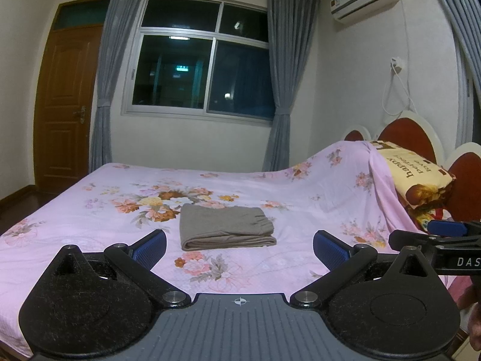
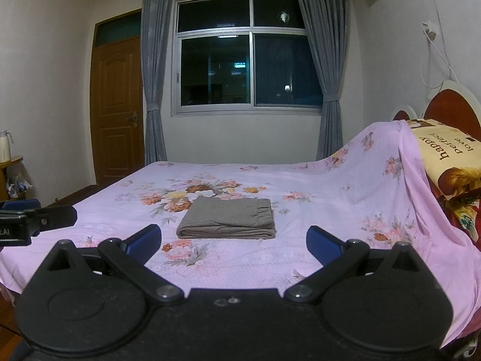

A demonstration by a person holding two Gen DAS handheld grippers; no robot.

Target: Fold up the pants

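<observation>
a pink floral bedsheet (image 1: 90, 219) covers the wide bed, rising at the right over a yellow printed pillow (image 1: 421, 174) against a red headboard (image 2: 451, 105). a brown wooden door (image 2: 117, 111) and a dark window with grey curtains (image 1: 207, 69) stand behind. nothing lies between the tongs and the taupe-grey knit pants (image 2: 227, 218), folded into a neat rectangle mid-bed. left gripper (image 1: 239, 248) and right gripper (image 2: 234, 242) hover spread wide, empty.

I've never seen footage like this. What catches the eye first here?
Two open black grippers with blue pads, left gripper and right gripper, fill the foreground. Between them, farther off, grey pants lie neatly folded on a pink floral bedsheet. Behind is a dark window.
</observation>
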